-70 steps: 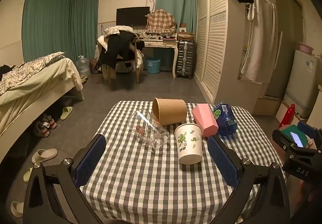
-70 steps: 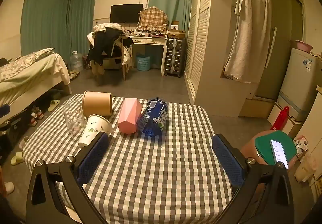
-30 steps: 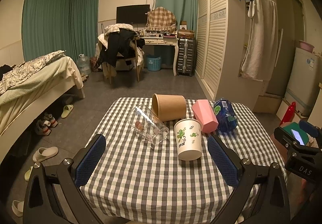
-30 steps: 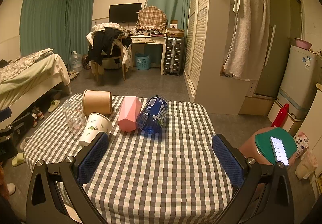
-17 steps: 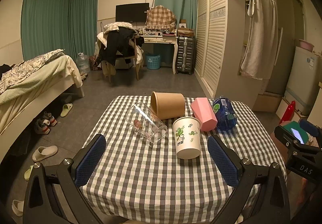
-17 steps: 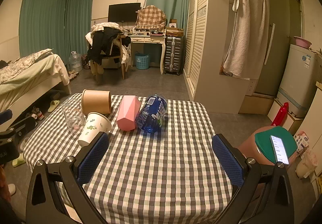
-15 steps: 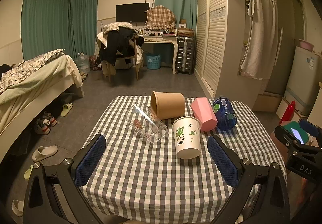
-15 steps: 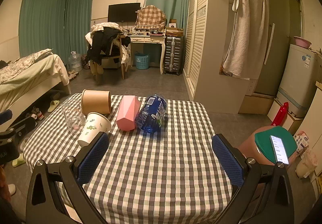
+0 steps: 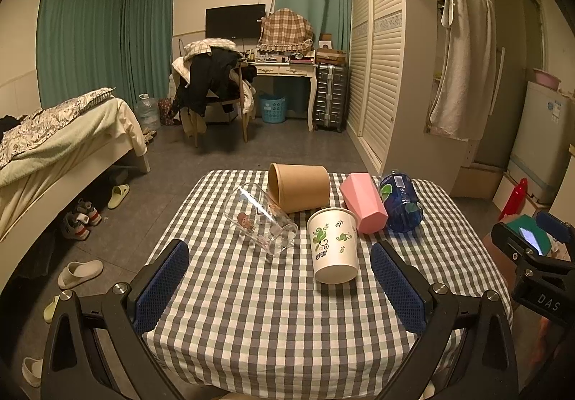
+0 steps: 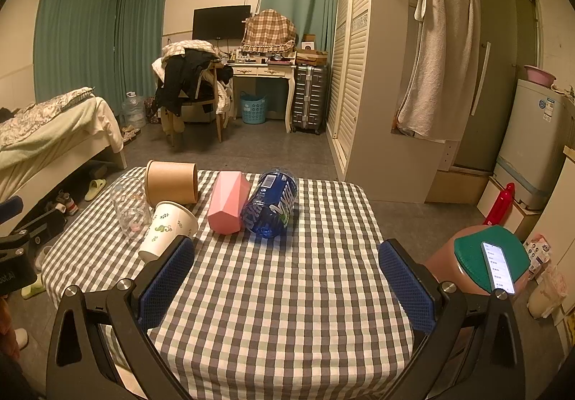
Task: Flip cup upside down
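Several cups sit on a checked tablecloth (image 9: 287,310). A white paper cup with green leaf print (image 9: 334,245) stands upright, mouth up; it also shows in the right wrist view (image 10: 163,231). A clear glass (image 9: 258,218), a brown paper cup (image 9: 300,186), a pink faceted cup (image 9: 363,202) and a blue cup (image 9: 400,202) lie on their sides behind it. My left gripper (image 9: 280,283) is open and empty, just short of the white cup. My right gripper (image 10: 287,278) is open and empty over the table's near right part.
The table is small, with edges close on all sides. A bed (image 9: 54,148) stands to the left with shoes under it. A wardrobe (image 9: 388,77) is at the right. A stool with a green lid and a phone (image 10: 492,263) stands right of the table.
Both grippers have drawn slightly back and up, so the cups sit a little farther away in view. Both stay open. No cup has moved.
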A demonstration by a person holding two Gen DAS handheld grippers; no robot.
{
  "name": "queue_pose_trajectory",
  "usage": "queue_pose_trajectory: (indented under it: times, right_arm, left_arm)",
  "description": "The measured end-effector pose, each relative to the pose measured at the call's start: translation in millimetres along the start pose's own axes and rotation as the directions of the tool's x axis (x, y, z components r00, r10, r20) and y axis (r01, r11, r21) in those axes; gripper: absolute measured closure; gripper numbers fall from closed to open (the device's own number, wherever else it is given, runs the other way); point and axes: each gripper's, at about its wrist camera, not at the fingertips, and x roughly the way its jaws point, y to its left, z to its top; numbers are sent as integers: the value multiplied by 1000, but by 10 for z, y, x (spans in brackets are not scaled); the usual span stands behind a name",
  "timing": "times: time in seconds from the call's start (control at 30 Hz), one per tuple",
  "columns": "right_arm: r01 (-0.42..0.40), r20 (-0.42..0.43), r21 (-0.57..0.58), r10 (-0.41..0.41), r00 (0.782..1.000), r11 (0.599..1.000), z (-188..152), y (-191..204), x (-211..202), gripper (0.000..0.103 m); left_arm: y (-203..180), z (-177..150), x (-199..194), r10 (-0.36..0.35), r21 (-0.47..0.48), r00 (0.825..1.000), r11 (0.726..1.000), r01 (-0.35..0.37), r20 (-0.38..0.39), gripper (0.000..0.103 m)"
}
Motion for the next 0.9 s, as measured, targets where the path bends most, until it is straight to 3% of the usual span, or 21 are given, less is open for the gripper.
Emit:
queue_pose_trajectory:
  times: [0.43, 0.73, 0.9]
  right_arm:
    - [-1, -3, 7, 1, 1000, 1000, -4, -72, 17, 0]
    - [9, -39, 34, -8, 999, 999, -73, -236, 254, 0]
    - [21, -76, 57, -16, 997, 998, -131, -378, 479, 0]
  left_arm:
    - [-86, -23, 122, -5, -9, 999, 1000, 5, -36, 0]
    - [-308, 33, 599, -13, -21, 996, 1000, 11, -93, 0]
    - [-419, -96, 1007, -11, -29, 986, 1000, 6, -166, 0]
